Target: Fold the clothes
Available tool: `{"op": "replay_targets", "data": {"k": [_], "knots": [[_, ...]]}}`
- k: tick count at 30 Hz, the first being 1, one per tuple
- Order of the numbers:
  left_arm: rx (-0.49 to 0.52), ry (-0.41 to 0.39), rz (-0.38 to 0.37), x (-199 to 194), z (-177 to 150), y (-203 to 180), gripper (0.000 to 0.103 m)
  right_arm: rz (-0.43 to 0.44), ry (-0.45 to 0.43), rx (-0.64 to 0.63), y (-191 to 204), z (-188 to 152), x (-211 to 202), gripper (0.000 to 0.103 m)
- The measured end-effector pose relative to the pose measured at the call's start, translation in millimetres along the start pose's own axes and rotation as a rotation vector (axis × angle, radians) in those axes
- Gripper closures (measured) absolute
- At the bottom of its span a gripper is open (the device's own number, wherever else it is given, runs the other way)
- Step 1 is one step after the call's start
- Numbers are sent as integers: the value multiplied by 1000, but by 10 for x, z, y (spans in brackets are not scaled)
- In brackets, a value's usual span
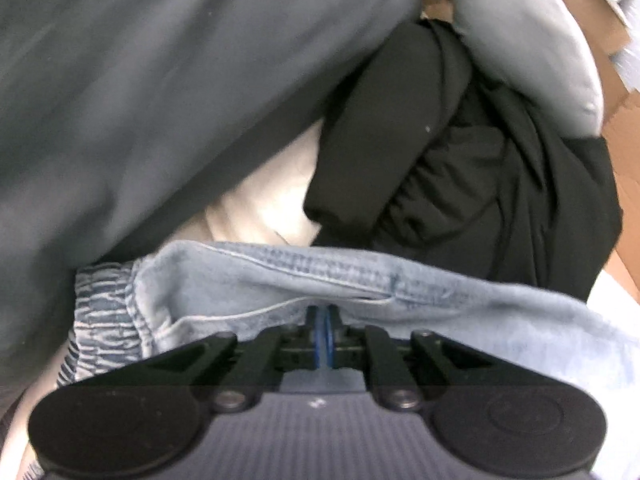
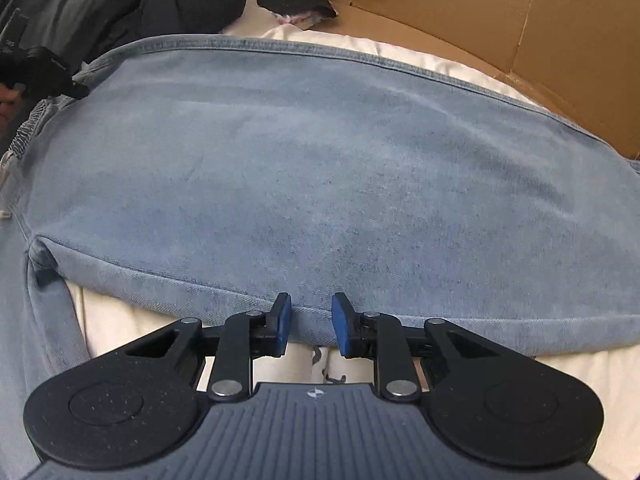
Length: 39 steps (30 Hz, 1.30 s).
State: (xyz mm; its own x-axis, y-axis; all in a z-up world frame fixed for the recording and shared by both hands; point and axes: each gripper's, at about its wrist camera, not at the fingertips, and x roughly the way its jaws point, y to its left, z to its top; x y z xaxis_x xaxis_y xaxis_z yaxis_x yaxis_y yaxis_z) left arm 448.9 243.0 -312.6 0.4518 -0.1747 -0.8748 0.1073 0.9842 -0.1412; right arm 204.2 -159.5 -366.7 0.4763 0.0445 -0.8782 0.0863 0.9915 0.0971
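Light blue denim trousers point(image 2: 304, 168) lie spread flat on a cream sheet point(image 2: 400, 56), filling the right wrist view. My right gripper point(image 2: 311, 330) is open, its blue pads point(image 2: 341, 326) straddling the near hem of the denim. In the left wrist view my left gripper point(image 1: 323, 316) is shut on the waistband edge of the denim trousers point(image 1: 360, 280), beside the gathered elastic point(image 1: 104, 304). The left gripper also appears as a black shape point(image 2: 44, 70) at the trousers' far left corner.
A pile of other clothes lies beyond: a grey garment point(image 1: 160, 80), a black garment point(image 1: 460, 160) and a pale grey one point(image 1: 540, 40). Brown cardboard walls point(image 2: 500, 16) stand at the back right. The cream sheet point(image 1: 280, 200) shows between the clothes.
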Motion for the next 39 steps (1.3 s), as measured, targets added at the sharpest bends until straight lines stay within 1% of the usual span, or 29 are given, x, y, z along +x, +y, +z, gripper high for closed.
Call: {"op": "replay_targets", "data": {"k": [6, 8, 10, 15, 18, 20, 21, 22, 23, 24, 27, 28, 29, 30, 32, 35, 36, 39], "knots": [[-71, -38, 4, -36, 152, 24, 99, -2, 2, 2, -1, -64, 8, 75], [-66, -32, -9, -78, 128, 17, 102, -3, 7, 6, -7, -39, 10, 75], [-62, -25, -23, -121, 104, 10, 102, -9, 9, 12, -14, -2, 5, 75], [-45, -9, -56, -230, 38, -8, 96, -42, -39, 66, -108, 25, -108, 75], [-6, 7, -79, -312, -52, -32, 92, -59, -51, 85, -183, -1, -167, 75], [10, 20, -103, -368, -114, -44, 82, -78, -54, 93, -240, -27, -202, 75], [13, 26, -113, -409, -155, -45, 79, -86, -55, 98, -267, -44, -221, 75], [13, 26, -118, -459, -200, -40, 74, -96, -54, 107, -307, -62, -248, 75], [14, 26, -123, -513, -250, -35, 67, -102, -54, 115, -346, -73, -278, 75], [19, 29, -131, -578, -313, -23, 63, -102, -57, 124, -383, -77, -322, 74], [60, 61, -145, -708, -431, -57, 61, -85, -80, 127, -457, -124, -503, 74], [74, 71, -145, -768, -470, -62, 58, -80, -86, 124, -477, -145, -559, 73], [85, 75, -138, -883, -521, -19, 52, -77, -90, 120, -499, -177, -620, 73], [96, 79, -131, -998, -571, 23, 50, -77, -92, 118, -524, -200, -661, 73], [112, 82, -106, -1117, -707, 103, 48, -85, -95, 114, -557, -272, -756, 73], [92, 97, -87, -1208, -858, 259, 48, -92, -99, 112, -595, -398, -911, 72], [85, 101, -80, -1300, -923, 321, 48, -91, -102, 107, -590, -440, -964, 72], [96, 103, -49, -1429, -1087, 424, 48, -85, -106, 84, -542, -592, -1116, 71]]}}
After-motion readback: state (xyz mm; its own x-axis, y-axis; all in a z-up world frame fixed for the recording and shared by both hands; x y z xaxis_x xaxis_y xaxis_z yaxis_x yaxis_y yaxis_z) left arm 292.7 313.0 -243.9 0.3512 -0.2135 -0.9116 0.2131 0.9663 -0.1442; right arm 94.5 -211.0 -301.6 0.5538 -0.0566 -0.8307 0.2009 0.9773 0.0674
